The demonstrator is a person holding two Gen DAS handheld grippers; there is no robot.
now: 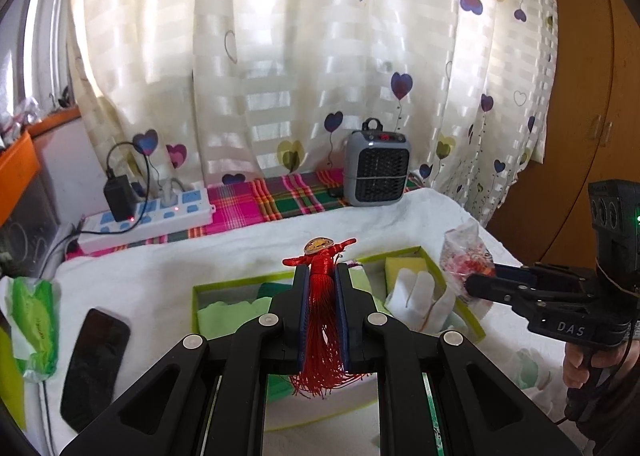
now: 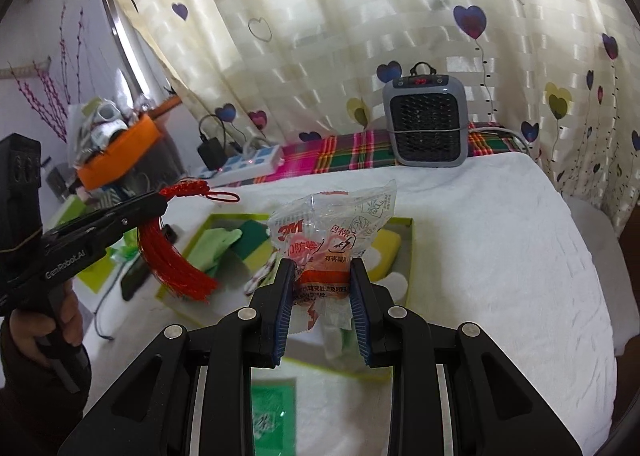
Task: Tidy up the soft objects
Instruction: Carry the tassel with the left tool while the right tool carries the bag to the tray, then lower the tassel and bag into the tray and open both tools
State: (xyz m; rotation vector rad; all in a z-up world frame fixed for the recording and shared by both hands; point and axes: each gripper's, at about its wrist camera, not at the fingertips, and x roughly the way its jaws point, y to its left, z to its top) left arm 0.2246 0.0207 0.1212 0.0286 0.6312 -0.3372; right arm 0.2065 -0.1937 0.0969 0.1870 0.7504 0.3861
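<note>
My left gripper is shut on a red tassel ornament, held above the green box; its knot and round charm stick out past the fingertips. It also shows in the right wrist view, with the tassel hanging down. My right gripper is shut on a clear 3M earplug packet, held over the box. In the left wrist view the right gripper holds the packet at the box's right edge. Inside lie a yellow sponge, white gloves and green cloth.
A grey heater and a power strip with a charger stand at the back on plaid cloth. A black phone and a green packet lie left of the box. White towel covers the table.
</note>
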